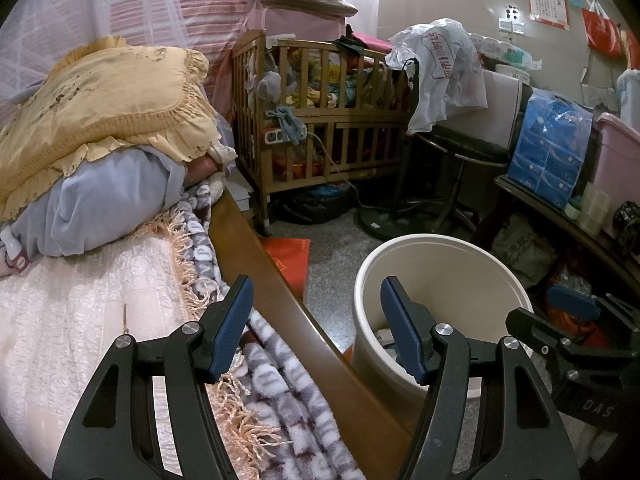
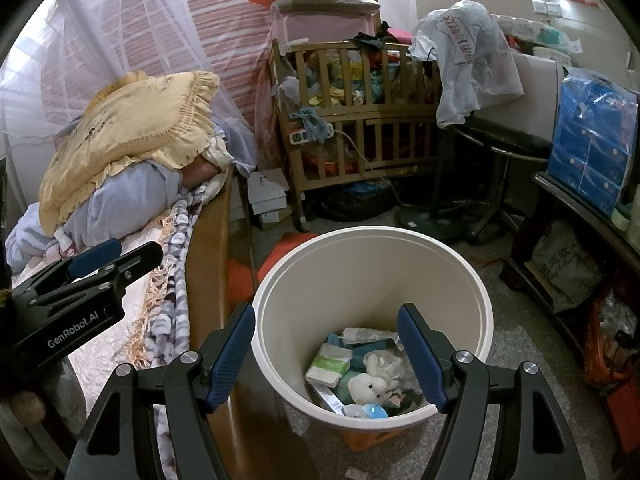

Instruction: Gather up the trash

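A cream trash bin (image 2: pixel 372 280) is standing on the speckled floor just beside the wooden bed rail (image 1: pixel 280 280), already holding packets, a tube and a small white plush toy (image 2: pixel 366 386). Behind it, a cluttered wooden crib (image 2: pixel 360 120), a black stool (image 2: pixel 504 140) draped with a plastic bag (image 2: pixel 468 56) and a fan base are crowding the floor. A yellow frilled pillow (image 1: pixel 104 100) is lying on the bedding. The left gripper (image 1: pixel 316 328) is hovering over the bed edge, the right gripper (image 2: pixel 326 354) over the bin's mouth; both are tilting downward, jaws standing apart and gripping nothing.
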`<state>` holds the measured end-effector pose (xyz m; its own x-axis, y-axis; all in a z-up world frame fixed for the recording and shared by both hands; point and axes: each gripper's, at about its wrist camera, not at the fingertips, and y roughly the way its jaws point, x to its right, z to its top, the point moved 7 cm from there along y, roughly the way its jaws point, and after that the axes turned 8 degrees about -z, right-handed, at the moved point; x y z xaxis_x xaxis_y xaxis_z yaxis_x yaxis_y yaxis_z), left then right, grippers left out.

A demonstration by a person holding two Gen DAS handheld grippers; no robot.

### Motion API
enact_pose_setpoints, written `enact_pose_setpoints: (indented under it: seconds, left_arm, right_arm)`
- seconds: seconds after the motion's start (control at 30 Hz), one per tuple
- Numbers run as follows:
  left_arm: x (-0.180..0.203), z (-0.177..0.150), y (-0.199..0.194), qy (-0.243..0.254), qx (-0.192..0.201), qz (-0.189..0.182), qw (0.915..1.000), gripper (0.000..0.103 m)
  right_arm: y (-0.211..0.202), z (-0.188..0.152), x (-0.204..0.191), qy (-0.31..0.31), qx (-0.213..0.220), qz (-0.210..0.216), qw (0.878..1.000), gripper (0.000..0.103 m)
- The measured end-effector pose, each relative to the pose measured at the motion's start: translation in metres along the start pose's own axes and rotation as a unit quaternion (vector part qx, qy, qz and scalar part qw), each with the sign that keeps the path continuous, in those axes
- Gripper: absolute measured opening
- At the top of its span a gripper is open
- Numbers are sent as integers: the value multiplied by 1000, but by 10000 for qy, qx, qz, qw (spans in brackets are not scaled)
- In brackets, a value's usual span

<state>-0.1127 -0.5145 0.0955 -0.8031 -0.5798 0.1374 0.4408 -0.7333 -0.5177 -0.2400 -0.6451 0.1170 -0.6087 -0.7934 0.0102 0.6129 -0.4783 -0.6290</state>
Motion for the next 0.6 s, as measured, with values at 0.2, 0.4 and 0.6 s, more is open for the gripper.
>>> enact_pose_setpoints:
  seconds: [0.2,0.4,0.6]
  left_arm:
    - [1,0,0,-4,-5,-15,10000,65]
    - [1,0,0,4,-8,-9,10000,65]
    - [-1,0,0,3,-8,-10,10000,65]
  right_arm:
    - [2,0,0,4,-15,-6,10000,71]
    - [2,0,-1,1,-25,12,10000,71]
    - [2,1,-1,12,-34,0,10000,72]
